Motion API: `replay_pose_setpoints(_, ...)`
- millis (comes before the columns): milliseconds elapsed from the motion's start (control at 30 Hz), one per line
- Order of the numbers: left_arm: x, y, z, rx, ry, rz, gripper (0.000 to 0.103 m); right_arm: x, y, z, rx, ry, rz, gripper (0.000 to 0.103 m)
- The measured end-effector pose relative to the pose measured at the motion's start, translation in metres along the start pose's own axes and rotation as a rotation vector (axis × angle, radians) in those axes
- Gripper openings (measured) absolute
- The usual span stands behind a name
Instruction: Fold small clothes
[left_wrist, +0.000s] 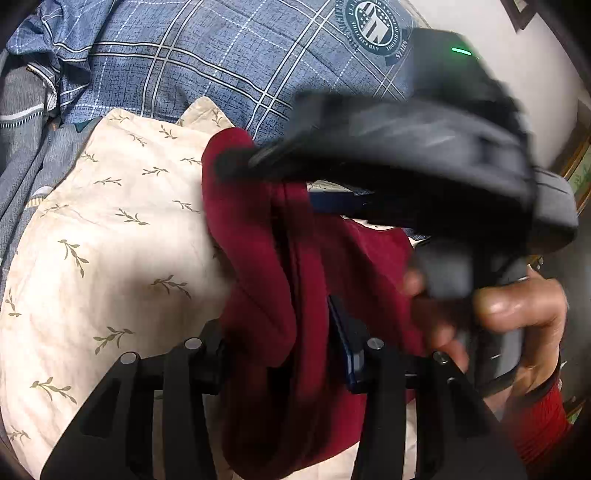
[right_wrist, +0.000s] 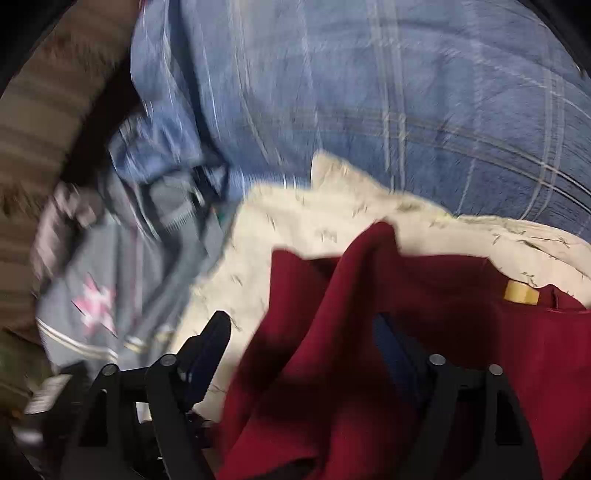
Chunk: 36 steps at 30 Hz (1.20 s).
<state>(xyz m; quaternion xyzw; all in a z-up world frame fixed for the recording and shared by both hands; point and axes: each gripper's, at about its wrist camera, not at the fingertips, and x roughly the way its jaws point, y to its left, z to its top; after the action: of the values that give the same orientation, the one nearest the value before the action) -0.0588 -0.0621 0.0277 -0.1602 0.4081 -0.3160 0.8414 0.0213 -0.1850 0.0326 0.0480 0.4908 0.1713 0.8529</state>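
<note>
A dark red garment (left_wrist: 258, 240) lies bunched on a cream leaf-print cloth (left_wrist: 122, 240). My left gripper (left_wrist: 280, 339) is shut on a thick fold of it, and the cloth fills the gap between the pads. My right gripper (left_wrist: 269, 184) shows blurred above the garment's far edge, held by a hand (left_wrist: 517, 314). In the right wrist view the red garment (right_wrist: 369, 332) drapes against the right finger, with a yellow label (right_wrist: 521, 291) near its edge. There my right gripper (right_wrist: 303, 343) stands open and its left finger is clear of the cloth.
A blue plaid duvet (left_wrist: 221, 55) with a round badge (left_wrist: 373, 26) covers the bed behind. Grey clothes (right_wrist: 110, 277) with a pink print lie heaped at the left beside the cream cloth (right_wrist: 314, 214). A wall and picture frames show at the far right.
</note>
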Motion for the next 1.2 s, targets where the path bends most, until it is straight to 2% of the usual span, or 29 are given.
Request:
replay_pose_setpoints(67,0.0,-0.004,-0.001,0.016,0.002,0.006,0.042,0.014,0.002,-0.004,-0.034,0.013,-0.057,0.074)
replay_pose_setpoints(133,0.002,-0.004,-0.001,0.013,0.016,0.034,0.05,0.008,0.002,-0.01,-0.07,-0.034,-0.084,0.037)
replay_pose_setpoints(200,0.003,-0.002,-0.004,-0.001,0.032,0.05,0.075,-0.007,-0.004,-0.015,-0.062,-0.08,-0.048,0.022)
replay_pose_setpoints(233,0.003,-0.003,-0.006,0.0,0.034,0.066,0.08,-0.015,-0.008,-0.017,-0.063,-0.105,-0.041,0.02)
replay_pose_setpoints(267,0.001,-0.004,-0.01,0.006,0.029,0.085,0.085,-0.023,-0.012,-0.019,-0.062,-0.125,-0.031,0.019)
replay_pose_setpoints(367,-0.001,-0.009,-0.018,0.032,0.006,0.089,0.085,-0.04,-0.027,-0.021,-0.045,-0.148,0.015,0.017)
replay_pose_setpoints(433,-0.003,-0.017,-0.021,0.05,-0.002,0.057,0.069,-0.048,-0.036,-0.021,-0.028,-0.166,0.036,0.017)
replay_pose_setpoints(467,-0.004,-0.024,-0.021,0.06,-0.001,0.039,0.048,-0.051,-0.041,-0.021,-0.015,-0.17,0.05,0.016)
replay_pose_setpoints(500,-0.005,-0.031,-0.021,0.073,0.0,0.026,0.035,-0.056,-0.048,-0.022,0.003,-0.175,0.067,0.016)
replay_pose_setpoints(533,-0.006,-0.041,-0.021,0.091,-0.008,0.027,0.031,-0.061,-0.056,-0.024,0.017,-0.182,0.082,0.015)
replay_pose_setpoints(567,-0.008,-0.054,-0.022,0.124,-0.019,0.031,0.023,-0.067,-0.061,-0.025,0.023,-0.19,0.091,0.015)
replay_pose_setpoints(600,-0.007,-0.065,-0.022,0.147,-0.022,0.032,0.021,-0.075,-0.069,-0.026,0.029,-0.202,0.099,0.015)
replay_pose_setpoints(767,0.004,-0.132,-0.019,0.264,-0.016,-0.012,0.019,-0.127,-0.106,-0.037,0.06,-0.282,0.084,0.014)
replay_pose_setpoints(967,0.043,-0.206,-0.027,0.4,0.031,-0.075,0.019,-0.176,-0.192,-0.07,0.204,-0.347,0.016,0.013)
replay_pose_setpoints(1067,0.085,-0.225,-0.033,0.401,0.103,-0.1,0.019,-0.17,-0.229,-0.088,0.275,-0.334,-0.037,0.013)
replay_pose_setpoints(1133,0.111,-0.231,-0.044,0.395,0.166,-0.11,0.02,-0.148,-0.254,-0.102,0.346,-0.284,-0.07,0.013)
replay_pose_setpoints(1200,0.13,-0.232,-0.055,0.389,0.217,-0.101,0.036,-0.127,-0.271,-0.112,0.398,-0.226,-0.067,0.016)
